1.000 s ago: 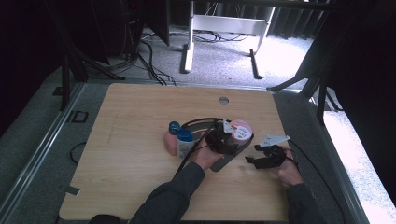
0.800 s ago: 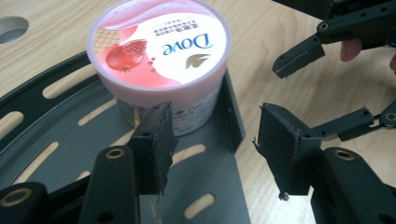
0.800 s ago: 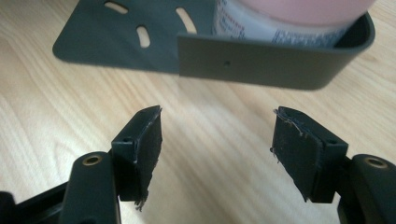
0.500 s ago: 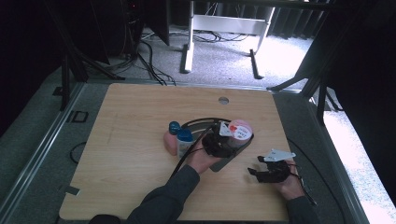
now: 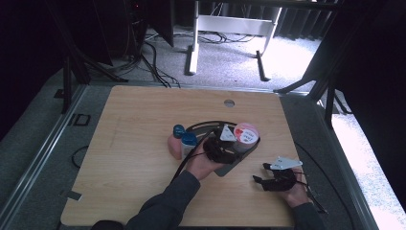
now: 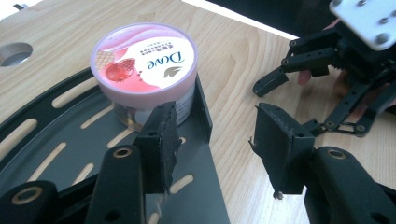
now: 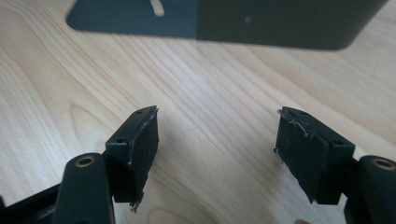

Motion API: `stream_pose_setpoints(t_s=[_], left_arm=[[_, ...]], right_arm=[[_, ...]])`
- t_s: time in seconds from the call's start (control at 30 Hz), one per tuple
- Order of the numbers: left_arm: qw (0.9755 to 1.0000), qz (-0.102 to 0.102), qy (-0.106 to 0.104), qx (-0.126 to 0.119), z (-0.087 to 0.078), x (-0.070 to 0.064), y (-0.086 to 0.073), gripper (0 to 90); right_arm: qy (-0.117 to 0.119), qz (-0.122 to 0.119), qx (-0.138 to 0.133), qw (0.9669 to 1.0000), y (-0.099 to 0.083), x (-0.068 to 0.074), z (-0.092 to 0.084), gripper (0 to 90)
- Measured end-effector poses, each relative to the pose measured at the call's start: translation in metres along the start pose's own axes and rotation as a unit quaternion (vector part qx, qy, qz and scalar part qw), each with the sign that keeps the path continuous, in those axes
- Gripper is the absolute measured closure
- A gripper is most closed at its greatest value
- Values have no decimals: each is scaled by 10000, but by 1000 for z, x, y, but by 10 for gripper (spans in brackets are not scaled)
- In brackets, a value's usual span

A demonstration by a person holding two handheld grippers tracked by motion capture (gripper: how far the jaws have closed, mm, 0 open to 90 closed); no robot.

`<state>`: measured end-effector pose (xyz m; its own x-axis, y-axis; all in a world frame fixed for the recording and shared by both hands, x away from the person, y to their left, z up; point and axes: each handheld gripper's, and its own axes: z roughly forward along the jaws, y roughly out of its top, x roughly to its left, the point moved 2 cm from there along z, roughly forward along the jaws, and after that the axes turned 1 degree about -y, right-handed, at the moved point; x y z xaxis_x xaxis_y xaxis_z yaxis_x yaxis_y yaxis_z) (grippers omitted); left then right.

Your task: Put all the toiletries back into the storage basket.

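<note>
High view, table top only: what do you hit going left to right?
pink bottle → blue-capped bottles → left gripper → Dove tub on the black rack → right gripper

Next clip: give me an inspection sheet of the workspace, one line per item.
Surface: wooden table with a round hole.
Job's things: Dove ice cream tub upright in the dark slotted tray.
Clutter: pink bottle and blue-capped bottle beside the tray.
Grippers: left hand-held gripper open over the tray wall; right hand-held gripper open above bare wood.
Cables: black cable trailing off the table's right.
Surroundings: grey carpet, white frame legs.
</note>
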<state>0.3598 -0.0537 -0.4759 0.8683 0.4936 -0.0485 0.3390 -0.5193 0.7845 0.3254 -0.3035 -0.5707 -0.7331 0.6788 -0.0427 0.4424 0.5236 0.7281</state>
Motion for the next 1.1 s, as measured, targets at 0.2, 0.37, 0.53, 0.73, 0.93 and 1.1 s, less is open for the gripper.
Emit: stream_pose_setpoints(t_s=[0.2,0.37,0.53,0.73,0.93,1.1], left_arm=[[10000,58,-32,25,-14,2,-2,492],[9999,110,-38,-33,-26,3,-2,503],[9998,178,-23,-48,-37,6,-3,512],[9996,223,-40,-145,-46,6,2,529],[9995,256,-15,-177,-55,7,5,526],[9991,338,45,-239,-66,8,6,522]], right_arm=[[85,24,-71,9999,-1,2,1,287],[106,57,-65,9999,-2,1,1,283],[143,35,-60,9999,-2,1,1,278],[166,28,-57,9998,-2,2,1,270],[174,23,-56,9998,-2,2,1,270],[176,24,-55,9998,-2,2,1,270]])
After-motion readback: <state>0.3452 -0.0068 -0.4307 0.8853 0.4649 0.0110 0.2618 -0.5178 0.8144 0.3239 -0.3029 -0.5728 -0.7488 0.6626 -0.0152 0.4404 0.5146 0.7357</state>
